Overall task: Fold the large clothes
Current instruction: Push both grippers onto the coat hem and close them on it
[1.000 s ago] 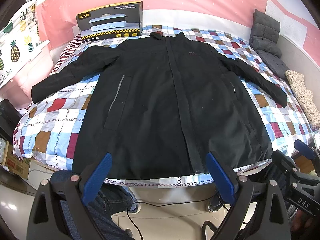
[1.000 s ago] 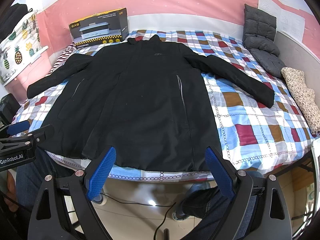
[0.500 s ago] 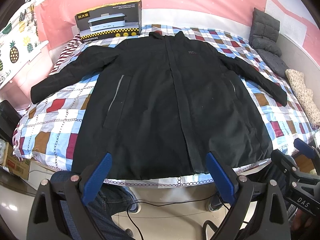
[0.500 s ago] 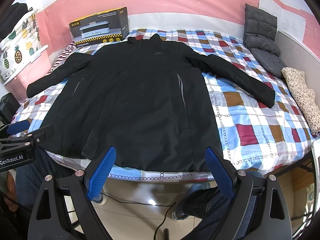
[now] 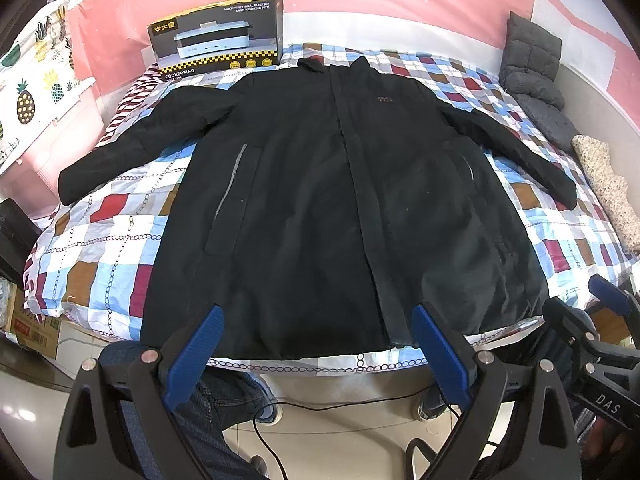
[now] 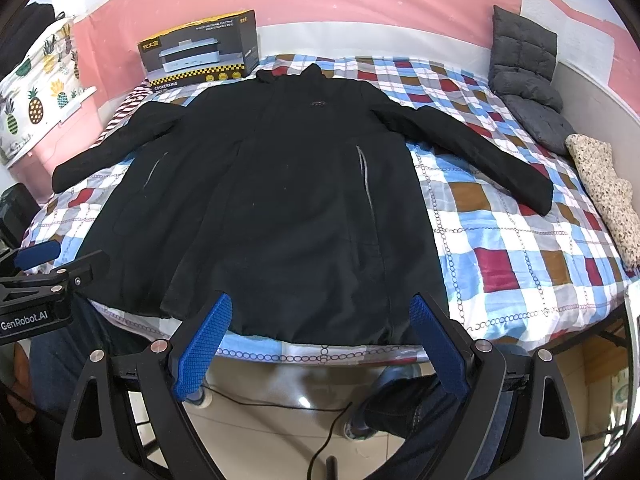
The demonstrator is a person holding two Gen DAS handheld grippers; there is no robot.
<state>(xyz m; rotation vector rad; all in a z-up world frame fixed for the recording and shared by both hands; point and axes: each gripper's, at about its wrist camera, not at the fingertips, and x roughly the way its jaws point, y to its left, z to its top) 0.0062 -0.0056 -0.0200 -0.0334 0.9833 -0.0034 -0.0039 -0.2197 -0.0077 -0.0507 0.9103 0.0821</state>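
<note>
A large black coat (image 5: 320, 200) lies flat and face up on the checked bed, sleeves spread to both sides, collar at the far end, hem at the near edge; it also shows in the right wrist view (image 6: 272, 200). My left gripper (image 5: 318, 320) is open and empty, held just off the near bed edge at the hem's middle. My right gripper (image 6: 320, 312) is open and empty, near the hem's right part. The right gripper shows at the right edge of the left wrist view (image 5: 600, 312); the left gripper shows at the left edge of the right wrist view (image 6: 44, 268).
A cooker box (image 5: 218, 40) stands at the bed's far left by the pink wall. Grey cushions (image 5: 534, 76) and a speckled cloth (image 5: 608, 188) lie along the right side. The checked bedsheet (image 5: 112, 240) is bare either side of the coat. A cable (image 5: 320, 404) runs on the floor below.
Both grippers have stayed nearly still and open; the views shift only very slightly. The coat has not moved.
</note>
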